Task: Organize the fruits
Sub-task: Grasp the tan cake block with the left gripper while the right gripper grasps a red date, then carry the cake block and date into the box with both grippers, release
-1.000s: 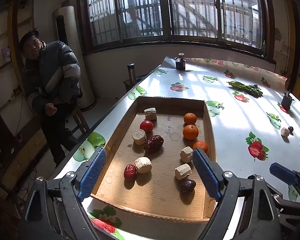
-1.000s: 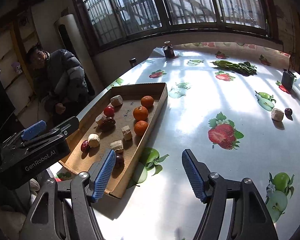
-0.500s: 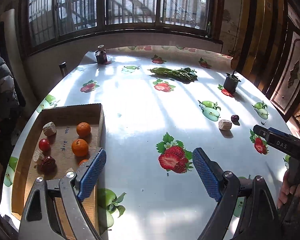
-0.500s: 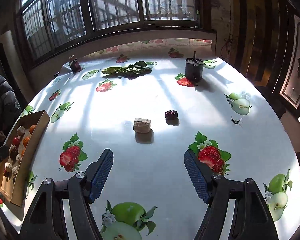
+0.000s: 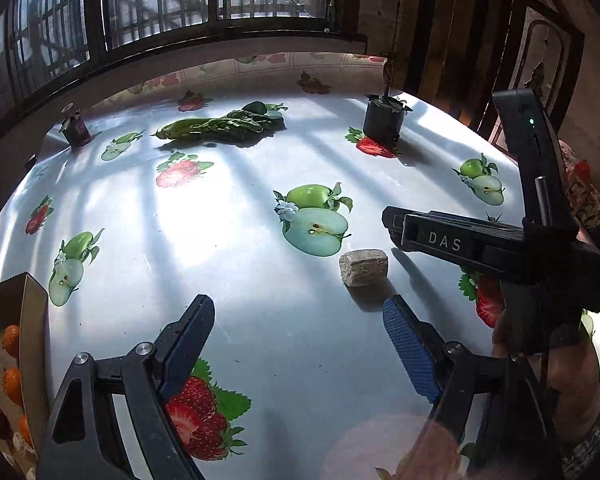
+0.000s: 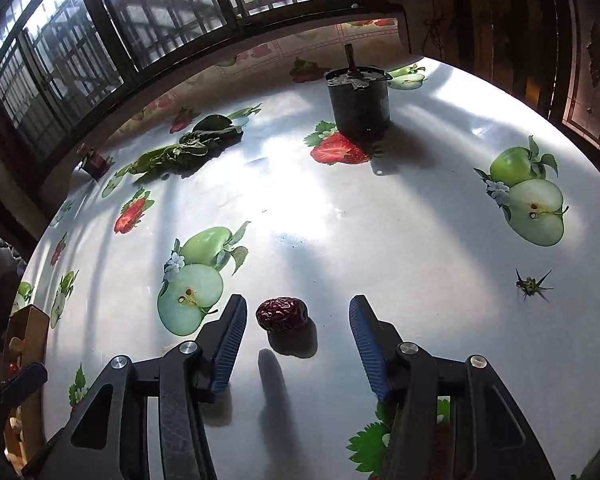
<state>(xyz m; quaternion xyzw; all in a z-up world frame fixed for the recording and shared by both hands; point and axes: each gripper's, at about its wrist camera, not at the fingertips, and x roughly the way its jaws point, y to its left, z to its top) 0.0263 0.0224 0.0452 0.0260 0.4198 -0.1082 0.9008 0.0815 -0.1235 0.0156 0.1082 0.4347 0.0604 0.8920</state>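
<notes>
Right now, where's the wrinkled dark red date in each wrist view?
Left wrist: not visible; the right gripper covers that spot, right of the pale tan block.
Right wrist: wrinkled dark red date low centre, on the table between the right gripper's open jaws, untouched; the jaws have just been closing.
Shared landmark: black plant pot behind a printed strawberry.

**A lived-in room at home, table by the window**

We're in somebody's house, at a big table point(image 5: 228, 208) under a glossy cloth printed with strawberries and apples. Barred windows point(image 5: 172, 8) run along the far wall, sun streaking across the cloth. Leafy greens point(image 5: 220, 125) lie loose near a small dark pot point(image 6: 358, 100), a little jar point(image 5: 75, 130) stands at the far edge, and worn wooden panelling point(image 6: 540, 40) closes the right side.
</notes>
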